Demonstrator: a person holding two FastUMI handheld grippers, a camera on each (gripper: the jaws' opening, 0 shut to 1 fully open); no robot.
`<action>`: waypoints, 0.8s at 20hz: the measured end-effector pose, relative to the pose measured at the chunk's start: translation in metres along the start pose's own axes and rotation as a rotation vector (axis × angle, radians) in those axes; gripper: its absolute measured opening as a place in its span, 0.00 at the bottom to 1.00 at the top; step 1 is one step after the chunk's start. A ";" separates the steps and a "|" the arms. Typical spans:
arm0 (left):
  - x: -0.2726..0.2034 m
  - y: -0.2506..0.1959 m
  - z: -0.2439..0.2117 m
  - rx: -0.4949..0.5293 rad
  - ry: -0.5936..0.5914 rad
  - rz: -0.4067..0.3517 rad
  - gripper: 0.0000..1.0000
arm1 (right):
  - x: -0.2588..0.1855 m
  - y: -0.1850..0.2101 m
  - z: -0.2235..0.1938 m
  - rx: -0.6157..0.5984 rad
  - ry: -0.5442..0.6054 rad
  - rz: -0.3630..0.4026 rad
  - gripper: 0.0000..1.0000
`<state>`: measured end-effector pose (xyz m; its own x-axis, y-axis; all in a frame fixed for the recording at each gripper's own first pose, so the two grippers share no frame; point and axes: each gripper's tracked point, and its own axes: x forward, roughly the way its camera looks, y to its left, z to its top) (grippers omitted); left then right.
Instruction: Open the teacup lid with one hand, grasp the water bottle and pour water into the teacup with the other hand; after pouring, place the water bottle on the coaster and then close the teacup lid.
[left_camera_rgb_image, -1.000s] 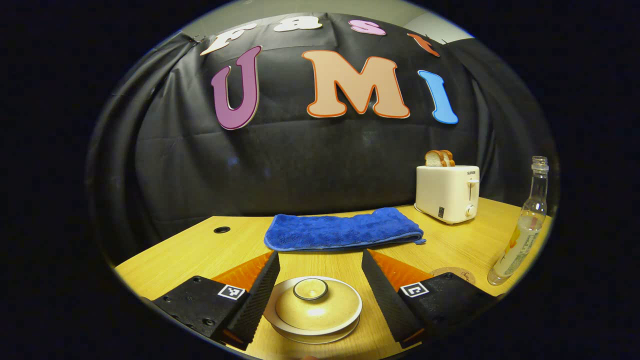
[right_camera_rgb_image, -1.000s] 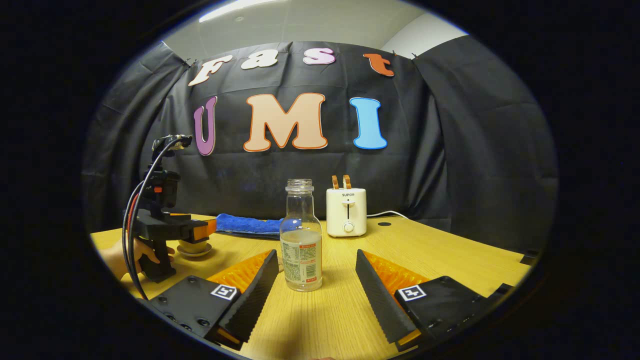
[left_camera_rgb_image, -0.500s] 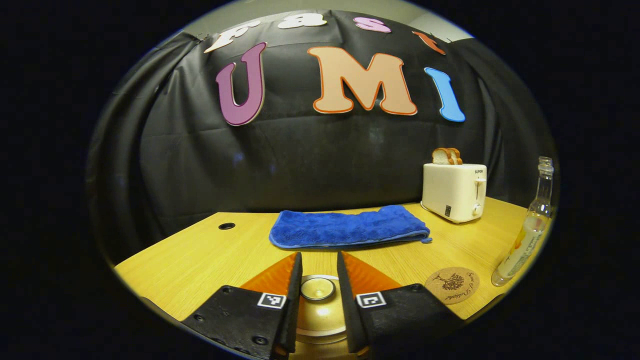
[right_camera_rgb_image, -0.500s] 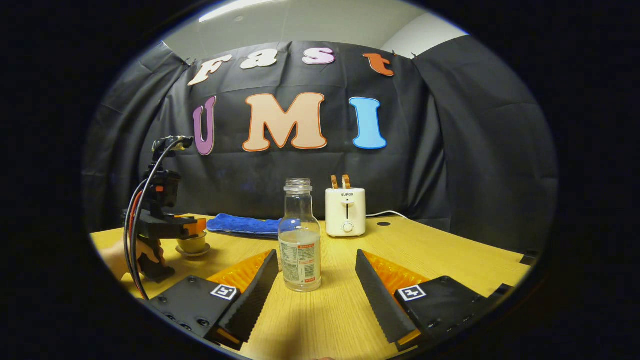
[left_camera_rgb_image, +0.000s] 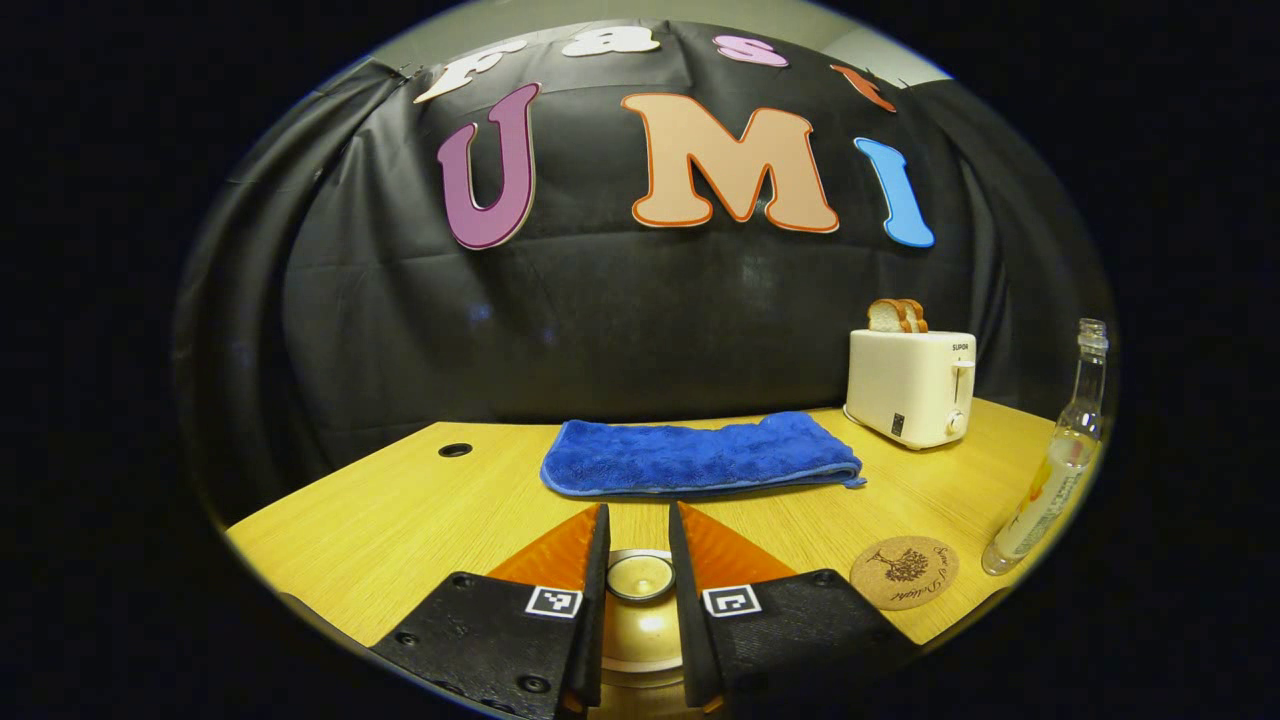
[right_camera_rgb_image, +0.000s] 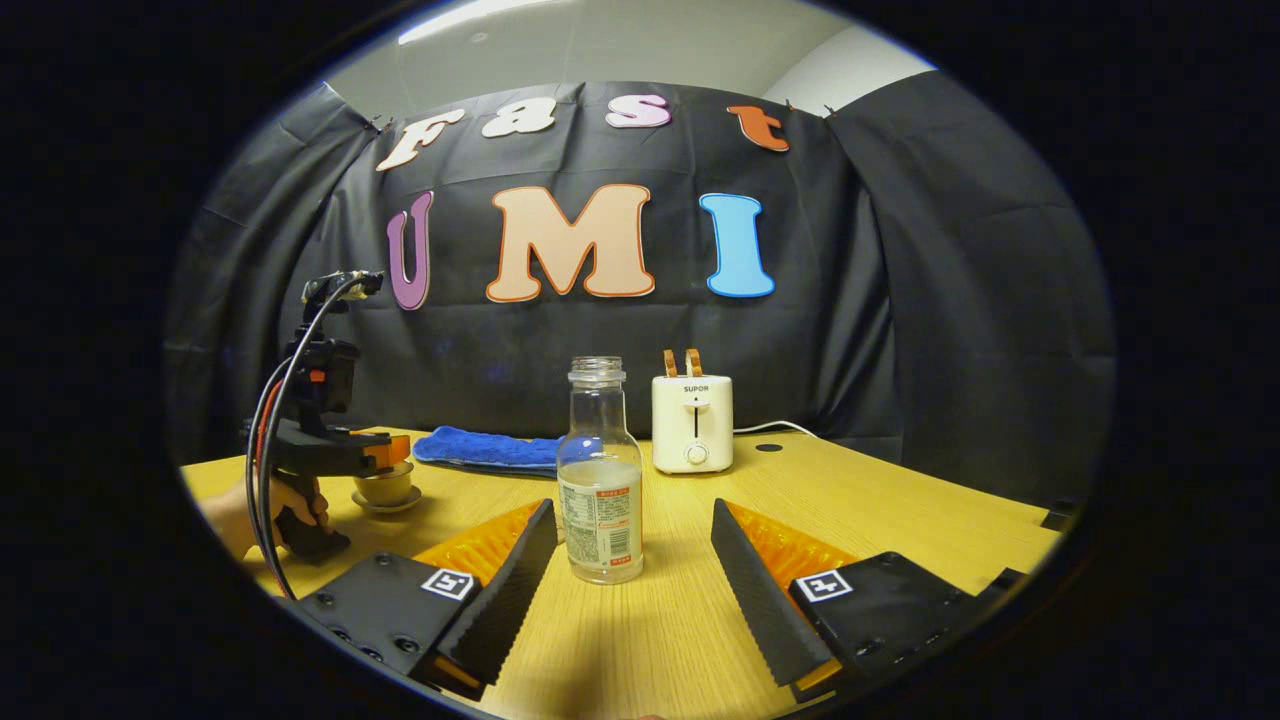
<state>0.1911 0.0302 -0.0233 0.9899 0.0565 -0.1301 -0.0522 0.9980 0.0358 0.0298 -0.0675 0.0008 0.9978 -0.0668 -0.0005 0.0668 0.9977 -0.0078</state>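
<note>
Two tongs on my feed, and I logged the scene big to small. Desk (right_camera_rgb_image: 900, 500) carried everything. Blue towel (left_camera_rgb_image: 700, 458) lay flat toward the back, toaster (left_camera_rgb_image: 908, 385) to its right with bread in the slots. Water bottle (right_camera_rgb_image: 600, 480) stood upright, long axis vertical, open mouth pointing straight up, no cap, water reaching about the middle of the body; it sat on the desk just ahead of the right tongs (right_camera_rgb_image: 634, 560), between the lines of their fingers but not touched. Right tongs were spread wide, holding nothing.

Teacup (right_camera_rgb_image: 385, 487) sat on its saucer at the left part of the desk, upright. Coaster (left_camera_rgb_image: 904, 572) lay flat to the cup's right, near the bottle, bare. Teacup lid (left_camera_rgb_image: 640, 600) was on the cup, knob pointing up, and the left tongs (left_camera_rgb_image: 638, 560) were drawn in around that knob; both fingers looked pressed on it, so I called it a grip on the lid.

Step in hand, my judgement: lift the lid. To do it well I'd pull straight up along the cup's vertical axis, keep the lid level so it doesn't scrape or tip the cup off the saucer, and hold the squeeze firm because the knob is small and glazed. Then carry it left, away from the pour path. Right tongs should take the bottle on the labelled body, not the neck.
</note>
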 end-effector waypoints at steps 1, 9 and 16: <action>0.000 0.001 0.000 -0.004 -0.003 0.003 0.29 | 0.001 0.000 0.000 0.000 0.001 -0.001 1.00; -0.009 0.004 0.006 -0.047 -0.048 0.000 0.24 | 0.001 -0.002 0.000 -0.001 0.000 -0.007 0.99; -0.033 0.000 0.034 -0.053 -0.198 -0.018 0.22 | 0.004 -0.001 0.000 0.000 -0.002 -0.005 0.97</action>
<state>0.1626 0.0271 0.0143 0.9970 0.0374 0.0676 -0.0363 0.9992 -0.0173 0.0342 -0.0687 0.0010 0.9974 -0.0714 0.0014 0.0714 0.9974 -0.0079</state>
